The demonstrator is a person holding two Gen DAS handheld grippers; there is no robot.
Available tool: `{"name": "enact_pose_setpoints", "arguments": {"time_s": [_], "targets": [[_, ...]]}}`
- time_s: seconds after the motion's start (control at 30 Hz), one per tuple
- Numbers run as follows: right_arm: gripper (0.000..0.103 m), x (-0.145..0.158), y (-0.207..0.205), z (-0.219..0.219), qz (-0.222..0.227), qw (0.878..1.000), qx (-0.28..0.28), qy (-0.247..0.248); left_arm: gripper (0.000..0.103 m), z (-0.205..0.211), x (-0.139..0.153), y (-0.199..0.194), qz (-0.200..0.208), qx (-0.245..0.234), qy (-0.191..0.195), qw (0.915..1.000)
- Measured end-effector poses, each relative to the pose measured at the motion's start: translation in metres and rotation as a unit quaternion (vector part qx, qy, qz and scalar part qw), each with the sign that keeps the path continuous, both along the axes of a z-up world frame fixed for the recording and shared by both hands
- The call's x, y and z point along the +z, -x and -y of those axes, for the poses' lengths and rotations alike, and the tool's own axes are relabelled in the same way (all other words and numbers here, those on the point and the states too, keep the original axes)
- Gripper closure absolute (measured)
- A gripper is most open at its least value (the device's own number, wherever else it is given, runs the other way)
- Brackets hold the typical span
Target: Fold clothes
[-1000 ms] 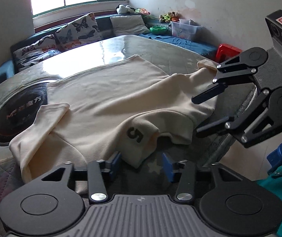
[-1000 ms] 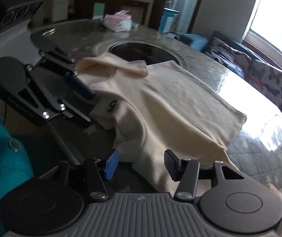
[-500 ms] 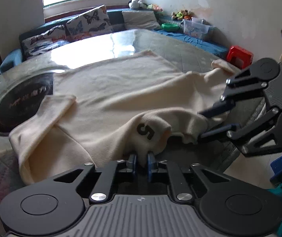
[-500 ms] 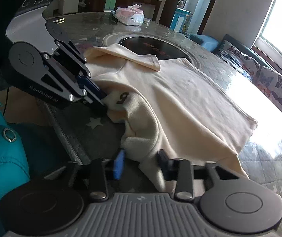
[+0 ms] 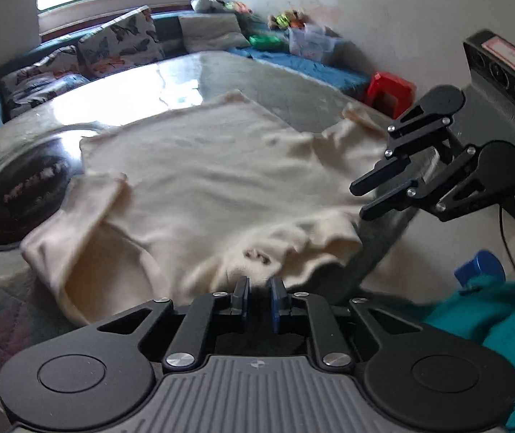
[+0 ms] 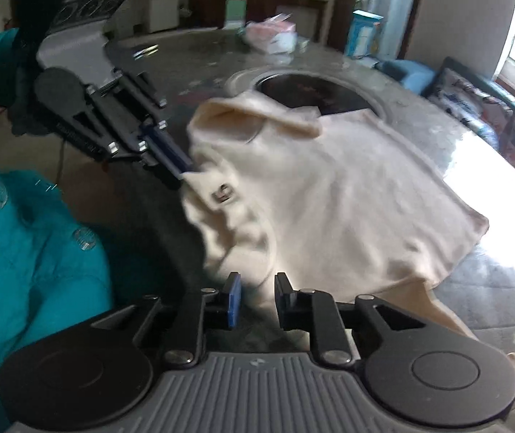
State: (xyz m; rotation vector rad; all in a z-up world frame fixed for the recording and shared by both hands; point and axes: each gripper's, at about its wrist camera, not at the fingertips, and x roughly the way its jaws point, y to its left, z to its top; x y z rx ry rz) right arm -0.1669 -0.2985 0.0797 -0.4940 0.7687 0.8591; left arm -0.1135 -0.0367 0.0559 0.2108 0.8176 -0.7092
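the left gripper [image 5: 258, 290] pinches the near hem of the cream shirt [image 5: 199, 180], jaws easing apart yet pads on cloth. the shirt lies spread on the round table [image 5: 221, 68] (its near edge lifted). the right gripper [image 6: 257, 288] is closing on another hem fold.

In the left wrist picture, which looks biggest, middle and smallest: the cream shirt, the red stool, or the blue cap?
1. Cream shirt, by far the biggest; it covers much of the table.
2. Red stool and blue cap look about alike. The stool stands farther off, so I won't rank those two.
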Motion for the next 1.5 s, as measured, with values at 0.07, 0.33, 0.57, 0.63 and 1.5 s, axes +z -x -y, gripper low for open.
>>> {"name": "enact_pose_setpoints", "arguments": {"time_s": [0.07, 0.33, 0.57, 0.63, 1.5], "targets": [[0.084, 0.004, -0.006, 0.000, 0.012, 1.000, -0.017, -0.012, 0.087, -0.002, 0.008, -0.007, 0.016, 0.010, 0.014, 0.9997], [0.080, -0.021, -0.030, -0.021, -0.002, 0.999, -0.039, -0.026, 0.079, 0.006, 0.002, -0.048, 0.018, 0.048, 0.060, 0.9968], [0.068, -0.024, -0.037, -0.016, -0.021, 0.998, -0.045, -0.033, 0.079, 0.017, -0.038, -0.073, -0.021, 0.066, 0.034, 0.9970], [0.068, -0.019, -0.047, -0.005, -0.017, 0.996, -0.073, -0.043, 0.075, 0.013, -0.039, -0.073, -0.021, 0.065, 0.047, 0.9965], [0.064, -0.044, -0.202, 0.074, -0.027, 0.939, -0.337, -0.066, 0.055, -0.015, -0.028, -0.179, 0.002, 0.228, 0.028, 0.9732]]}}
